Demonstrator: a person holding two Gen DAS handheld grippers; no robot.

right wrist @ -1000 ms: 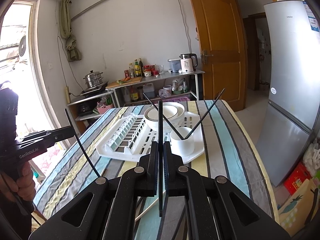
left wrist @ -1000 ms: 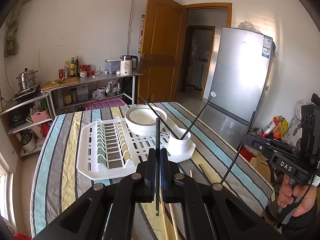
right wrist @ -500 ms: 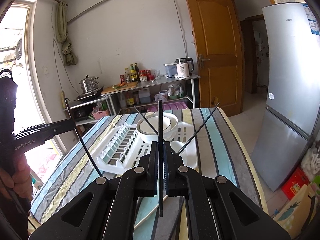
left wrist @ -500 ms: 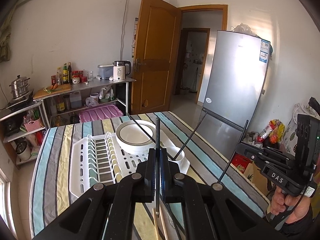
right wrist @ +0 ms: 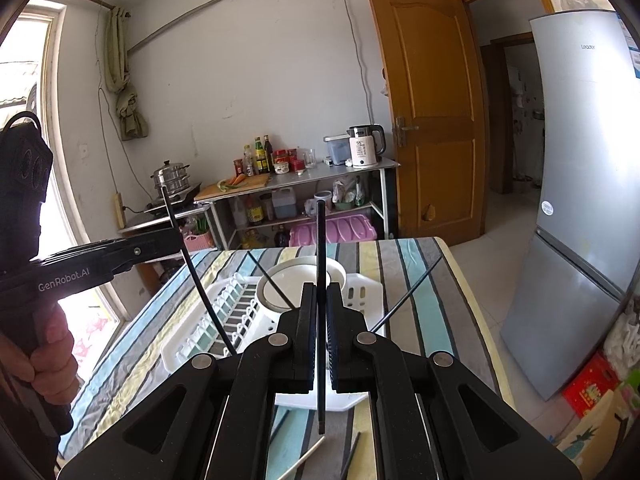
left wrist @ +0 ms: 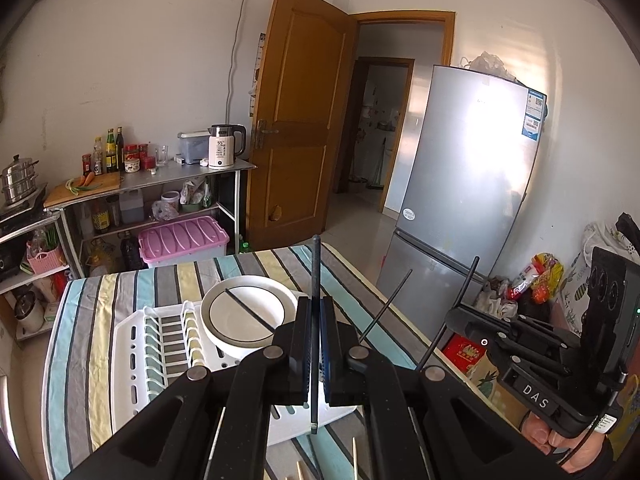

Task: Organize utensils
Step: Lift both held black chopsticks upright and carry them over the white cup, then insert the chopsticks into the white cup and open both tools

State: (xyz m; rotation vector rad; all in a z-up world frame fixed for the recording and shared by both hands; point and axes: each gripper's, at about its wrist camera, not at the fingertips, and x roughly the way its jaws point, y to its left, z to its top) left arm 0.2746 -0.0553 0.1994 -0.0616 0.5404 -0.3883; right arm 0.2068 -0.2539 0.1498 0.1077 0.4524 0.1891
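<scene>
My left gripper [left wrist: 315, 300] is shut on a black chopstick [left wrist: 316, 264] that stands upright between its pads. My right gripper [right wrist: 320, 292] is likewise shut on an upright black chopstick [right wrist: 320, 240]. Each gripper shows in the other's view, the right gripper [left wrist: 460, 314] to the right and the left gripper [right wrist: 174, 240] to the left. Ahead and below lies a white dish rack [left wrist: 132, 356] [right wrist: 224, 316] with a white bowl [left wrist: 248, 312] [right wrist: 280, 280]. Two more black chopsticks [left wrist: 386, 306] lean out from behind my fingers; the cup they stand in is hidden.
The rack lies on a table with a striped cloth [left wrist: 76, 344] [right wrist: 424, 280]. Loose chopsticks [right wrist: 298, 460] lie on the cloth near its front edge. A silver fridge [left wrist: 464, 200] stands right of the table, and a metal shelf [right wrist: 304, 178] with bottles and a kettle stands behind it.
Both grippers have risen and drawn back from the rack, each still holding its chopstick. The rack and bowl sit lower in both views, and the white cup has slipped behind the fingers.
</scene>
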